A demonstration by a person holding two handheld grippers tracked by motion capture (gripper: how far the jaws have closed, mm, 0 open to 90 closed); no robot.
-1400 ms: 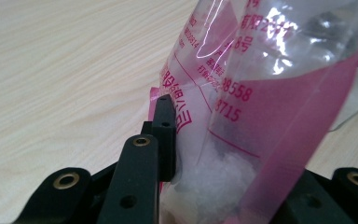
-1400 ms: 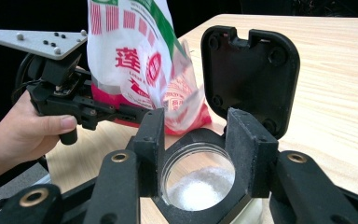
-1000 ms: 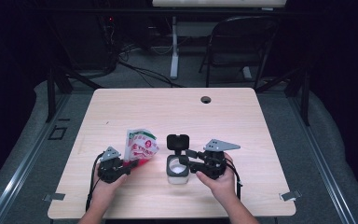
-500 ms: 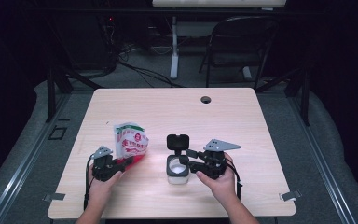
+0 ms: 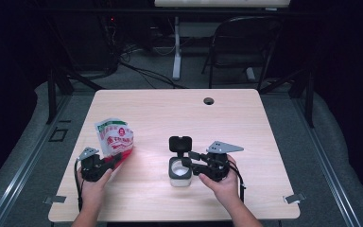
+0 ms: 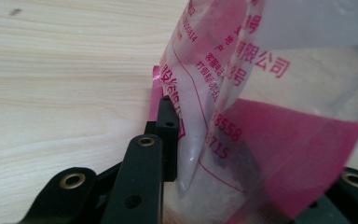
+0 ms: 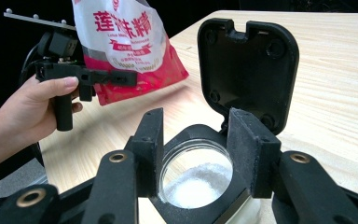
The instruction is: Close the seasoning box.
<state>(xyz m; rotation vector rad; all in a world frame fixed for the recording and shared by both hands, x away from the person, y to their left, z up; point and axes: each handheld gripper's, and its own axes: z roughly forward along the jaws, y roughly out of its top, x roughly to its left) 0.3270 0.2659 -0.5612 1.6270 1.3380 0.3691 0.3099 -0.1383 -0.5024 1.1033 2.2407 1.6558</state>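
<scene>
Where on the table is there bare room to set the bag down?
Bare wood spans the far half of the table, from the cable hole forward, and between the bag and the open jar. Crowded: the near strip around the left gripper and right gripper.

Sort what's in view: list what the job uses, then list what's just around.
In use:
bag, held by left gripper
jar of white powder, lid open, clamped by right gripper

Around:
chair
table hole

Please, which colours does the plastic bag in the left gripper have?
The bag is white and clear on top, red at the bottom, with red writing. The right gripper view shows it best.
</scene>
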